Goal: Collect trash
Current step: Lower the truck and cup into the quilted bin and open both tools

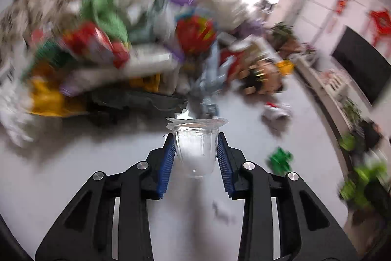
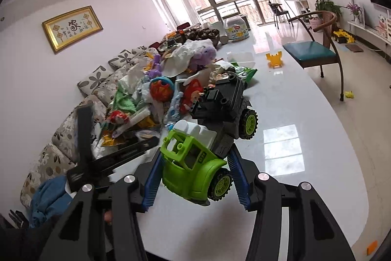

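Note:
In the left wrist view a clear plastic cup (image 1: 196, 151) with a torn film lid sits upright between the blue pads (image 1: 168, 163) of my left gripper (image 1: 196, 136), which is shut on its sides above the white table (image 1: 73, 175). The rest of that view is blurred. In the right wrist view my right gripper (image 2: 195, 149) is shut on a green and grey toy truck (image 2: 193, 163), held tilted over the white table (image 2: 305, 114) with its cab toward the camera.
A heap of toys, cloths and wrappers (image 2: 166, 89) covers the table's left half, beside a flowered sofa (image 2: 97, 82). A yellow toy piece (image 2: 275, 60) and a blue-seated chair (image 2: 315, 50) stand farther off. A green toy (image 1: 279, 159) and a paper scrap (image 1: 222, 212) lie near the cup.

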A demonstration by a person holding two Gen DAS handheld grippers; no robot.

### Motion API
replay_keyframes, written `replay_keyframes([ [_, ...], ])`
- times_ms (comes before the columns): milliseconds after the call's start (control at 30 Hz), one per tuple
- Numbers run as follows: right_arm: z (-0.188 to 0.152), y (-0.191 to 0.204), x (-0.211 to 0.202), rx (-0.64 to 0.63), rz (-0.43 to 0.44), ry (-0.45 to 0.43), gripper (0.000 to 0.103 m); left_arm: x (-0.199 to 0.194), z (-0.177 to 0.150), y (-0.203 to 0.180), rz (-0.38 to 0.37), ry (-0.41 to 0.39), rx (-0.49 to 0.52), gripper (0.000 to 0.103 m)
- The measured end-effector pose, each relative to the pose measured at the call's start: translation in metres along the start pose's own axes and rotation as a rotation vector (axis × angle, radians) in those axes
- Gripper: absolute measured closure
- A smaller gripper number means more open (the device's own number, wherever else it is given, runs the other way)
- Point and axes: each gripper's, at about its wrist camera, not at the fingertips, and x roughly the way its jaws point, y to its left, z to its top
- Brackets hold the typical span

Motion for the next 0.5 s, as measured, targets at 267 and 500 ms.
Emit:
replay_keyframes([
  [267, -0.034, 0.07, -0.049, -0.102, 0.134, 0.018, 0.052, -0.168, -0.067, -0.005, 0.006, -0.146, 0.297, 0.069],
  [500, -0.144, 0.116, -0.028, -0.18, 0.186, 0.329, 0.052, -0.151, -0.174, 0.069, 0.057, 0.175, 0.223, 0.069],
])
